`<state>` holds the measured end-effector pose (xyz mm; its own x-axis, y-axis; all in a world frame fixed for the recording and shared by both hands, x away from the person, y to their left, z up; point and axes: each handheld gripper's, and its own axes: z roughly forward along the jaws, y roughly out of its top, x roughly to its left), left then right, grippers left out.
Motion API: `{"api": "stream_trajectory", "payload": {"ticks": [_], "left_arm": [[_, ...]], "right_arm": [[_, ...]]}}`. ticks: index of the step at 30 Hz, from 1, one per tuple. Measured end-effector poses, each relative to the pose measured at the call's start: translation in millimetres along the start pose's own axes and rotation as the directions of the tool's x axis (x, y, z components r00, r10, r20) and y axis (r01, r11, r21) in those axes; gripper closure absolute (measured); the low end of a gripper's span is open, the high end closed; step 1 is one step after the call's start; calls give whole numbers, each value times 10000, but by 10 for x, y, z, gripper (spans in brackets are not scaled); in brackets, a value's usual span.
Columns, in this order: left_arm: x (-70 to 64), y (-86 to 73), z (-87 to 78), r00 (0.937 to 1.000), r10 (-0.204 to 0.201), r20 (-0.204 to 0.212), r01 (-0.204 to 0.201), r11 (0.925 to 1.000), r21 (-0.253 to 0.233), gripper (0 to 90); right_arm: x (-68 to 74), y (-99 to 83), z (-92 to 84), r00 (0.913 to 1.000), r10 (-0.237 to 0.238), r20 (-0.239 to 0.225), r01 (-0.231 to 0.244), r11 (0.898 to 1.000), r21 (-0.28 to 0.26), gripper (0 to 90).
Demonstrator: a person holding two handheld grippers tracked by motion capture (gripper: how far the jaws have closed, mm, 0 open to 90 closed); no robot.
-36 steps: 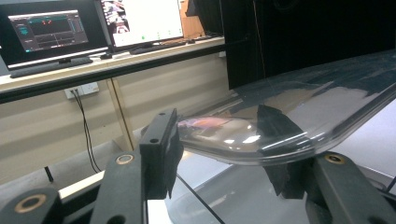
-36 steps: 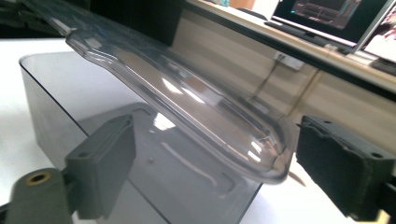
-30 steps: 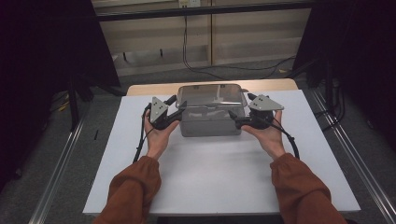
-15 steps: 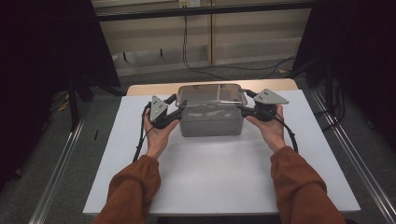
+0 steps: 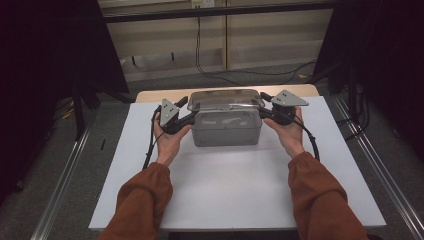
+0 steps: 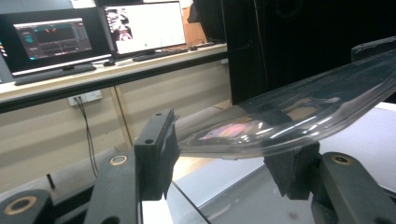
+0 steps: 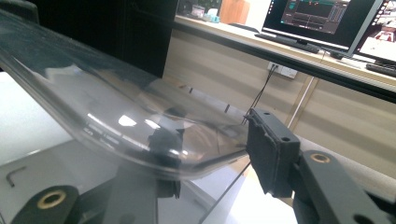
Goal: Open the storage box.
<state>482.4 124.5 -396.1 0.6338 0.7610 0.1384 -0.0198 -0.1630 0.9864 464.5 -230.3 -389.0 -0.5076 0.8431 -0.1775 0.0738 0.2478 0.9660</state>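
Both tools are engaged on the clear lid of a grey translucent box that stands at the far middle of the white bench. The left tool holds the lid's left end: in the left gripper view its pads straddle the lid edge, one above and one below, and appear to press on it, its jaws having just opened a little. The right tool holds the right end; its jaws have just been closing, and in the right gripper view the lid rim lies between its pads, which look to be in contact. The lid sits tilted in both gripper views and looks partly raised off the box. In my judgement the step in hand is lifting the lid clear; it is best done by raising both ends together and level, keeping each grip on the rim only, so that the thin plastic neither flexes nor slips. The box body is cloudy: pale shapes show through its wall, but its contents cannot be identified.
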Motion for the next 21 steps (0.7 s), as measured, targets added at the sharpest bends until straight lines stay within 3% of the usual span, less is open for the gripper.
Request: {"api": "stream_trajectory", "payload": {"ticks": [18, 21], "left_arm": [[128, 78, 181, 9997, -182, -139, 181, 9998, -48, 458], [146, 95, 194, 10000, -31, -35, 30, 9999, -102, 488]], "right_arm": [[-82, 112, 45, 9998, 206, -85, -207, 9996, -211, 595], [-88, 131, 53, 9997, 235, -71, -237, 9993, -278, 603]]}}
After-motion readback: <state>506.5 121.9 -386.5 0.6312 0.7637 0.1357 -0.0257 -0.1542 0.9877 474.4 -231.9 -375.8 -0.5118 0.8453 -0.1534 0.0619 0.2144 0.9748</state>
